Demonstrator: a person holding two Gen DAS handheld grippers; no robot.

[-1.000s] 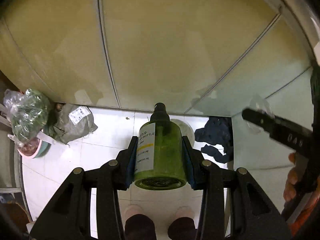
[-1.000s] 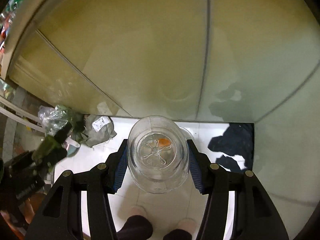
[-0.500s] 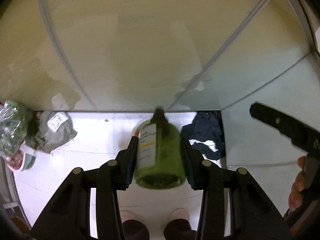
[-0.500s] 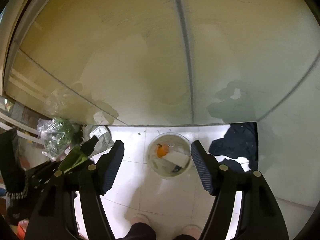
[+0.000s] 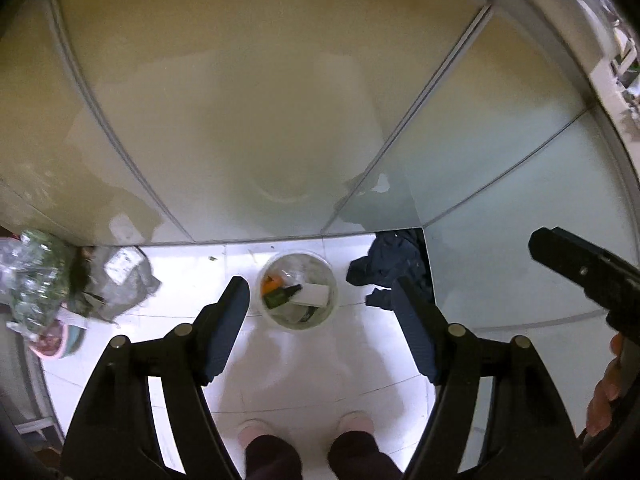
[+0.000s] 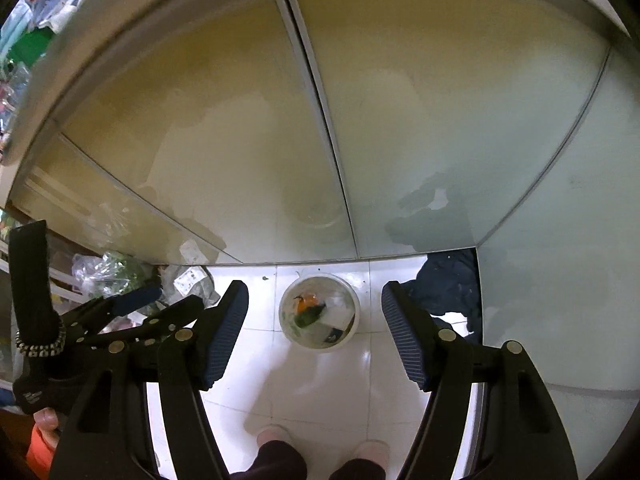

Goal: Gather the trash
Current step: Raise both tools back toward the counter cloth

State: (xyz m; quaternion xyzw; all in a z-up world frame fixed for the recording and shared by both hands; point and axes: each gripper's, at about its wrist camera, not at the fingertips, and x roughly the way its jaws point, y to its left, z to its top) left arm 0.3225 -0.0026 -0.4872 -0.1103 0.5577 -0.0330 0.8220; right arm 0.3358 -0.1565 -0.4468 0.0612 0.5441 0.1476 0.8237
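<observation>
Hanging above the white tiled floor [image 5: 304, 364], the left gripper [image 5: 320, 308] and the right gripper [image 6: 314, 312] both gape wide with nothing between their pads. Below them stands a clear round bin [image 5: 298, 294], holding a green bottle [image 5: 280, 297], a white card and something orange. Dark cloth [image 5: 394, 270] lies just beside it.

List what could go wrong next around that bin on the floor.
1. The clear bin looks crowded: the green bottle lies across a white carton, so more trash may bounce out.
2. Both tongs, left and right, hang open high above; drops from there may miss.
3. The dark cloth near the slippers could snag a step.
</observation>
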